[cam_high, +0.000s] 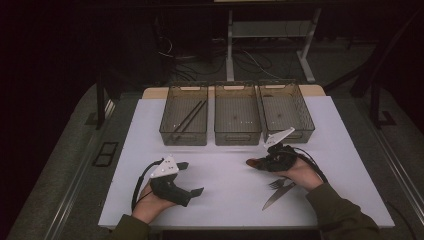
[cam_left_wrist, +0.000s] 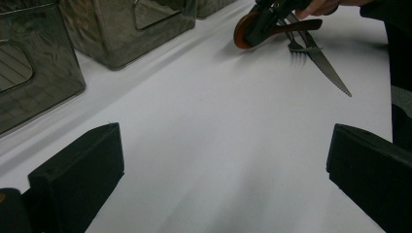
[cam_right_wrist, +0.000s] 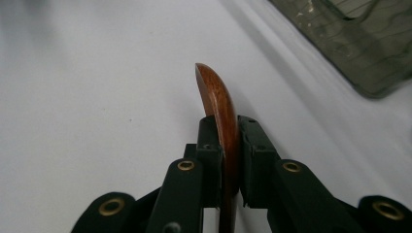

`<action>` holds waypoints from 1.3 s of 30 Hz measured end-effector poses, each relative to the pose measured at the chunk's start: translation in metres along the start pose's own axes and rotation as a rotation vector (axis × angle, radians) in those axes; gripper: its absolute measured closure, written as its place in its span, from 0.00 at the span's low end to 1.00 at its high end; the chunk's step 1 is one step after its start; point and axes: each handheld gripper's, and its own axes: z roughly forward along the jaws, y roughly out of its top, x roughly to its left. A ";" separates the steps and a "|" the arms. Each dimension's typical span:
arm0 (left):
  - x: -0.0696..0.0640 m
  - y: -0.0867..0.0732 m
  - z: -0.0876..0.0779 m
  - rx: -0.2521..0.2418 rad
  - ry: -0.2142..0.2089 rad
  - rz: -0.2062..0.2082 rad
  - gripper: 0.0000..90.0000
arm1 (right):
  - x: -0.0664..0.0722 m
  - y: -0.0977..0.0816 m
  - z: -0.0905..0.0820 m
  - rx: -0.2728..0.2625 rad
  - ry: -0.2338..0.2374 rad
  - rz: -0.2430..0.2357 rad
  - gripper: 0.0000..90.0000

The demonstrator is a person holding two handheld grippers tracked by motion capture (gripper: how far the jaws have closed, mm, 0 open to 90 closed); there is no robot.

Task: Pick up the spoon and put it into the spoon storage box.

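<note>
Jaws of our right gripper [cam_right_wrist: 227, 145] clamped on wooden spoon [cam_right_wrist: 219, 104] above white table [cam_high: 225, 195], fork [cam_high: 275, 183] and knife [cam_high: 278, 195] beside our hand, our left gripper [cam_high: 192, 178] wide apart, holding nothing.

Three clear plastic bins [cam_high: 237, 120] stand in a row on one white counter [cam_high: 225, 200]. Two dark chopsticks [cam_high: 190, 117] lie in the left bin. On the counter are one knife [cam_high: 276, 196], one fork [cam_high: 276, 183] and one wooden spoon [cam_right_wrist: 221, 104]. Two grippers [cam_high: 192, 177] are held, one per hand.
</note>
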 end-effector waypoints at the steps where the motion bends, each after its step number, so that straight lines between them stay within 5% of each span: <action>1: 0.000 0.000 0.000 -0.001 -0.001 0.000 0.00 | -0.001 0.000 -0.002 -0.004 -0.005 0.002 0.88; 21: -0.001 0.000 0.000 -0.008 -0.005 -0.008 0.00 | -0.005 0.026 -0.025 -0.088 -0.042 0.058 0.88; 39: -0.002 0.001 -0.001 -0.016 -0.004 -0.006 0.00 | -0.013 0.094 -0.035 -0.140 -0.090 0.055 0.88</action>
